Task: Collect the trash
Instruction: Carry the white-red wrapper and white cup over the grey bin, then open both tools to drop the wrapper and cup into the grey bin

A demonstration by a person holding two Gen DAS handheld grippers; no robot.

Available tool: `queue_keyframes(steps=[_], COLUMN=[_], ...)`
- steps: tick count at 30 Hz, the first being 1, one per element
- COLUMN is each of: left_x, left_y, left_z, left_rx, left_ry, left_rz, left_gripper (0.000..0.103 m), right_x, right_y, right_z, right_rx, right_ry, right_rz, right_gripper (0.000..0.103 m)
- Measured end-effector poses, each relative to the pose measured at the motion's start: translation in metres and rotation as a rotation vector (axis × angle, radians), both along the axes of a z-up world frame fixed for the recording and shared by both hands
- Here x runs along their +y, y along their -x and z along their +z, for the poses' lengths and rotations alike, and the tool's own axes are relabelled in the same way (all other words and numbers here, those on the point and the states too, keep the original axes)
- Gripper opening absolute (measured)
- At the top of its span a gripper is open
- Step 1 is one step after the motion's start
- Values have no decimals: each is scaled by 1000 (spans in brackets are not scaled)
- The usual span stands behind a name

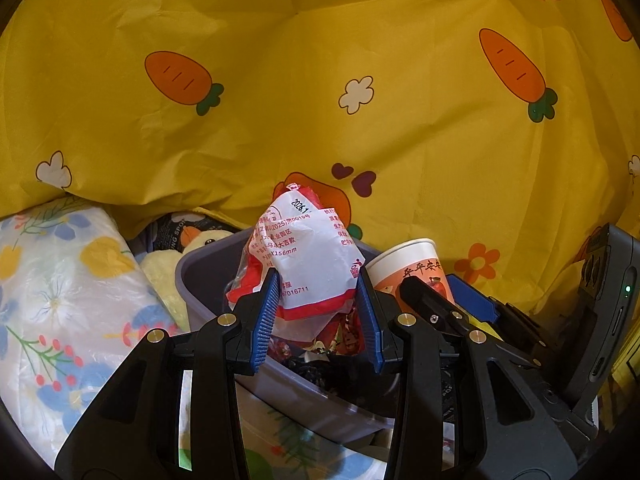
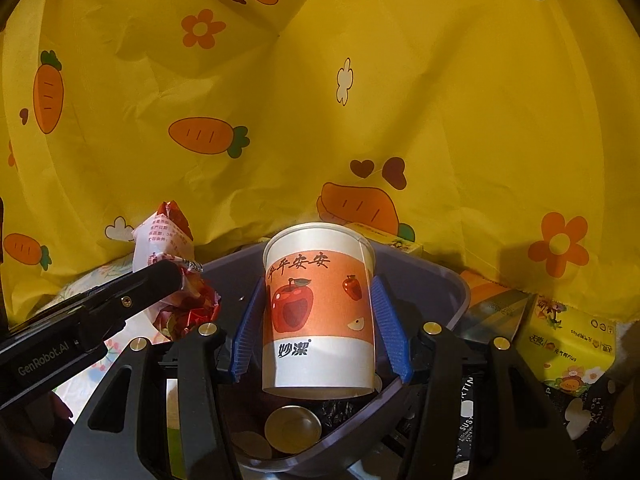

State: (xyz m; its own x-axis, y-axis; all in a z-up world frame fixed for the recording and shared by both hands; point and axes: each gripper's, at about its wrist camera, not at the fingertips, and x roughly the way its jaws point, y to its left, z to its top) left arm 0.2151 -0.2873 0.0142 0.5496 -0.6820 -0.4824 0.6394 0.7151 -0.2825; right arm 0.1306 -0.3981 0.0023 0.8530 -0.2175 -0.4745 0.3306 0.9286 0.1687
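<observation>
Left wrist view: the left gripper (image 1: pixel 318 312) clamps one crumpled wrapper (image 1: pixel 308 260) in its jaws, above the one grey bin (image 1: pixel 196 276). Judged step: dropping trash; next, let go over the bin.

Right wrist view: the right gripper (image 2: pixel 320 328) grips one paper cup (image 2: pixel 320 312) upright over that bin (image 2: pixel 452 284), ready for release.

My left camera looks forward and a little down along my fingers, very near the grey bin (image 1: pixel 200 280). My right camera does likewise; both share the bin, paper cup (image 2: pixel 320 304) and yellow cloth (image 1: pixel 320 100).
</observation>
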Motion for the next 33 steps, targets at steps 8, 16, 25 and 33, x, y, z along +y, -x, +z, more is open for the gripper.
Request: queue_keyframes(steps=[8,16,25,33], left_x=[-9,-5,23,41], left_y=[-5,-5,3,18], left_z=[-10,-16,-12,-8], left_rx=[23,5,-41,-50], left_ry=[-9,-20,-24,-30], left_rz=[-27,-6,101,121], left_gripper=[37,66,87,88], right_x=[-6,-14,3,20], right_y=[-5,-6,-5,4], right_z=[-5,-11,-15,-8], right_rx=[13,21,45,42], right_ry=[-6,-24,8,41], right_rz=[-4,-29,-5,15], right_gripper=[54,66,71,72])
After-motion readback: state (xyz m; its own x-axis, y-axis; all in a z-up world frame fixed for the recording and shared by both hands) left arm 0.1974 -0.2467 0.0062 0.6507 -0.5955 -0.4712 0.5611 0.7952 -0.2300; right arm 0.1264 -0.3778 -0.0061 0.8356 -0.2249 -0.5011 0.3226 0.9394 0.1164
